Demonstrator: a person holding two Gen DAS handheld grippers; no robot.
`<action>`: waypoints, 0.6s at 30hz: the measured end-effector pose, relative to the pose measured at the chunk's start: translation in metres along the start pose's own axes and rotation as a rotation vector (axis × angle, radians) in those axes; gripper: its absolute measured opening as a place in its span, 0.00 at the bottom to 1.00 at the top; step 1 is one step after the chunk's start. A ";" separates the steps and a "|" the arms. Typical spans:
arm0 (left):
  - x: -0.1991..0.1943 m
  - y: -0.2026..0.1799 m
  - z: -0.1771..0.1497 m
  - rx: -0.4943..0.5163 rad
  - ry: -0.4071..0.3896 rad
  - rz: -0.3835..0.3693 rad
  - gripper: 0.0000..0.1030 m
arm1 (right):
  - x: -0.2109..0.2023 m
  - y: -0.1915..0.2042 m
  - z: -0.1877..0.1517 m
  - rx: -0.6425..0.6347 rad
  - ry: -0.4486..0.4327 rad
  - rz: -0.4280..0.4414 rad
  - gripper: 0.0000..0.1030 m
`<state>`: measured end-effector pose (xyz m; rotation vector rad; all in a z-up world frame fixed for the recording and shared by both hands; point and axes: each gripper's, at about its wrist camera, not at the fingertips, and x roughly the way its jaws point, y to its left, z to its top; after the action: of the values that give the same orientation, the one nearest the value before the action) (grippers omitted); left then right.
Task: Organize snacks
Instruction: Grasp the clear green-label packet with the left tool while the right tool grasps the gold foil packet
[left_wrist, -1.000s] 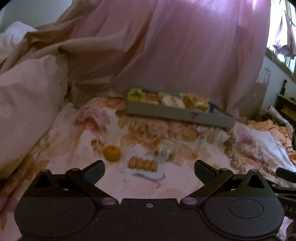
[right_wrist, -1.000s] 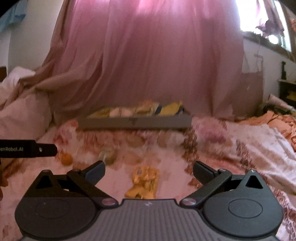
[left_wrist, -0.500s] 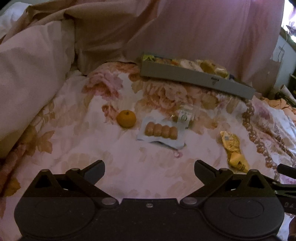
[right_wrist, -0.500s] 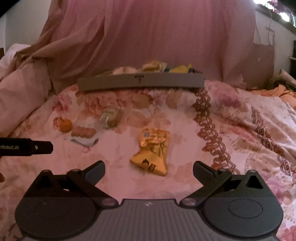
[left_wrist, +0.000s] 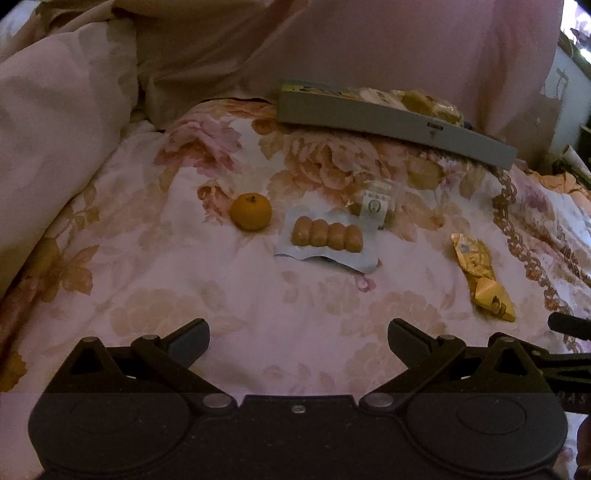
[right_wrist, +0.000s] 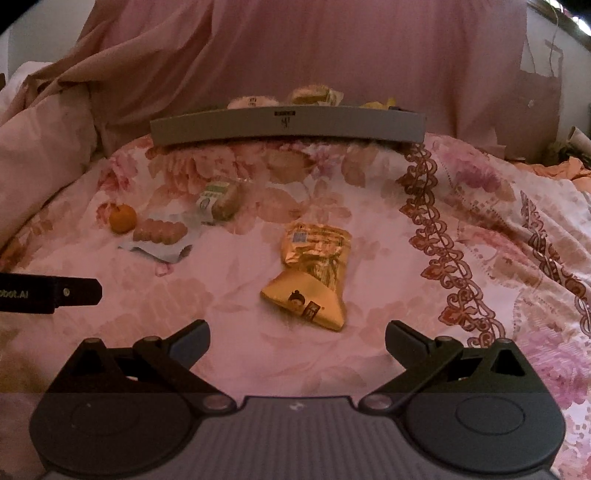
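Since a second ago both my views have tipped down: the curtain filled most of each frame then, and now the flowered bedspread (left_wrist: 147, 258) does, with the snacks sitting higher and larger. My left gripper (left_wrist: 297, 341) is spread wide and holds nothing; my right gripper (right_wrist: 297, 341) is just as wide and also empty.

In the left view the orange (left_wrist: 251, 211) lies at centre left, the tray of four small cakes (left_wrist: 327, 236) just right of it, a clear-wrapped snack (left_wrist: 376, 206) touching that tray's upper right corner, and the gold packet (left_wrist: 480, 273) well apart at the right. The grey box (left_wrist: 388, 122), already holding snacks, runs across the upper middle against the curtain (right_wrist: 332, 48).

Bare cloth lies between my fingers and every snack. A heaped quilt (left_wrist: 55, 129) walls the left edge.
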<state>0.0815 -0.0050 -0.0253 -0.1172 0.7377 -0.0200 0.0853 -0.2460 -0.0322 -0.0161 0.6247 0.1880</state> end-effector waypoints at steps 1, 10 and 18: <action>0.001 -0.001 0.000 0.007 -0.001 0.001 0.99 | 0.002 0.000 0.000 0.000 0.003 -0.002 1.00; 0.016 -0.007 0.002 0.069 -0.002 -0.006 0.99 | 0.024 -0.006 -0.002 0.008 0.024 -0.035 1.00; 0.025 -0.020 0.023 0.118 -0.091 -0.048 0.99 | 0.040 -0.008 0.005 -0.006 -0.024 -0.031 1.00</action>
<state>0.1158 -0.0239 -0.0234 -0.0232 0.6407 -0.1033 0.1214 -0.2463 -0.0519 -0.0296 0.5999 0.1600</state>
